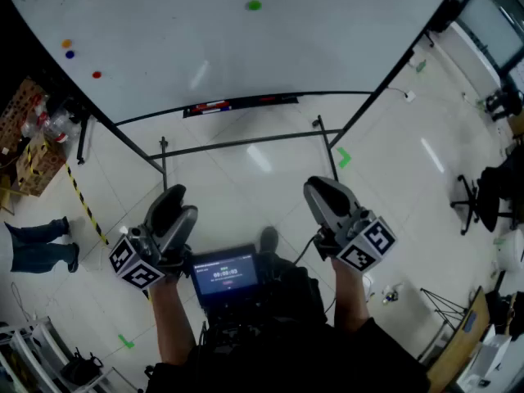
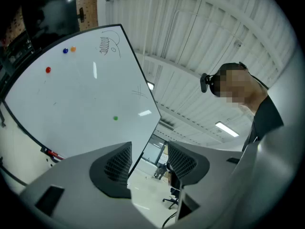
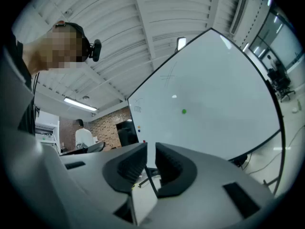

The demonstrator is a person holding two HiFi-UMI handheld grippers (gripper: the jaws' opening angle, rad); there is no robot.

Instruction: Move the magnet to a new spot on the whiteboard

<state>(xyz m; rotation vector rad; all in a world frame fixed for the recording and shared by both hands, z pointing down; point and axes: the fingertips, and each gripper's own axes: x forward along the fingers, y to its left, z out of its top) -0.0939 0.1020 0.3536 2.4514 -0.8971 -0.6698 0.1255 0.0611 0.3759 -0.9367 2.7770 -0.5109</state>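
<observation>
No legible text or numbers.

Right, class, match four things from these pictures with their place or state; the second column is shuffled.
1 green magnet
2 red magnet
3 left gripper
4 right gripper

A jaws wide apart, empty
B alone on the whiteboard, apart from the others
C jaws a narrow gap apart, empty
D whiteboard's left side, near the blue magnet and orange magnet

Pairs: 1-B, 2-D, 3-A, 4-C

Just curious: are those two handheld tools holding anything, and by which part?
Nothing is held: the left gripper and right gripper both have empty jaws, away from the green magnet.
</observation>
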